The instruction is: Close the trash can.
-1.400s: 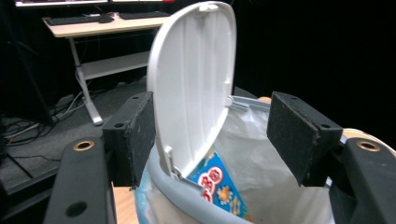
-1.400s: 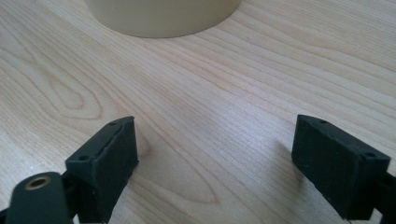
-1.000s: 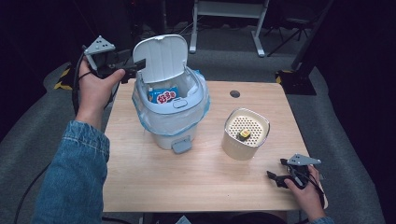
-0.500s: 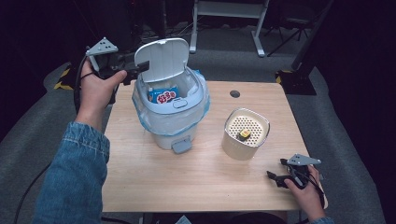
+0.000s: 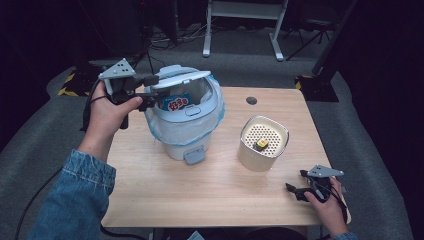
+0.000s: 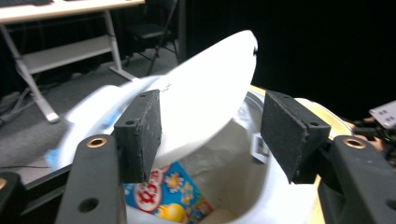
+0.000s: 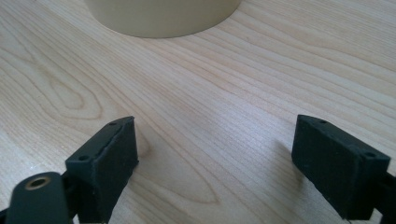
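Observation:
A white and pale blue bin lined with a bag stands on the left half of the wooden table. Its hinged lid tilts halfway down over the opening. A blue snack packet lies inside. My left gripper is at the lid's left edge, its jaws open and just narrowed a little. In the left gripper view the lid runs between the pads, against the left pad and apart from the right, with the packet below. My right gripper rests open on the table's front right, nothing between its fingers.
A beige perforated canister with a small yellow piece on top stands right of the bin, its base just ahead of my right gripper. A round cable hole sits near the table's far edge. A desk frame stands beyond.
My left gripper has moved right and slightly down, and the lid has swung from upright to about half closed. The right gripper has not moved.

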Demonstrator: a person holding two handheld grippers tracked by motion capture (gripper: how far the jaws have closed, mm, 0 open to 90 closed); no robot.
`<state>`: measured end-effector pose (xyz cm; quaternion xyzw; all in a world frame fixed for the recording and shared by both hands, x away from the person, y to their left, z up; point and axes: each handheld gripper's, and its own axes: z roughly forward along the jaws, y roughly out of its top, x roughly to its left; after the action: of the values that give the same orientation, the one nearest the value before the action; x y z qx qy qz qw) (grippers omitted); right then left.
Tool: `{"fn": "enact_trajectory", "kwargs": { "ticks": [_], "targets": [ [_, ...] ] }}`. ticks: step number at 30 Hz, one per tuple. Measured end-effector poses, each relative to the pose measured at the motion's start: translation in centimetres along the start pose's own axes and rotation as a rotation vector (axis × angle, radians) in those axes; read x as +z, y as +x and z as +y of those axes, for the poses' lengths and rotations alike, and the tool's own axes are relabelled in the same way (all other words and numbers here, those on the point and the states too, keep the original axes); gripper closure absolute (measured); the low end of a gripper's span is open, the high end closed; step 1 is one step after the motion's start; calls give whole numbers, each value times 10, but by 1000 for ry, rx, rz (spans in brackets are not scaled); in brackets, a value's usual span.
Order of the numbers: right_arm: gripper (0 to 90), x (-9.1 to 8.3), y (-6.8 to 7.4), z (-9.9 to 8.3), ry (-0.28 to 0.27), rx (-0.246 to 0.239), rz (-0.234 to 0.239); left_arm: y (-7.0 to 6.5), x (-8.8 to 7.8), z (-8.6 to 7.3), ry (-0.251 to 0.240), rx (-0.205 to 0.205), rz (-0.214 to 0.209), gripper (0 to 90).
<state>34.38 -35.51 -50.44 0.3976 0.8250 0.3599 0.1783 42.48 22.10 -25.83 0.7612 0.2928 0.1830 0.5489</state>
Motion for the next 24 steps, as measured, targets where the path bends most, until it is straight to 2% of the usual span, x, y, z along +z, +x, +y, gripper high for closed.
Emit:
{"fn": "enact_trajectory", "kwargs": {
  "ticks": [4,8,11,17,20,24],
  "targets": [
    [145,0,0,0,0,0,0,-4,7,-3,20,-19,-19,434],
    [144,0,0,0,0,0,0,-7,16,-4,61,-41,-45,512],
    [145,0,0,0,0,0,0,-8,23,-5,74,-62,-62,561],
    [144,0,0,0,0,0,0,-9,35,-6,132,-58,-19,604],
    [144,0,0,0,0,0,0,-10,39,-6,133,-61,3,609],
    [145,0,0,0,0,0,0,-11,43,-5,139,-7,43,611]
  ]
}}
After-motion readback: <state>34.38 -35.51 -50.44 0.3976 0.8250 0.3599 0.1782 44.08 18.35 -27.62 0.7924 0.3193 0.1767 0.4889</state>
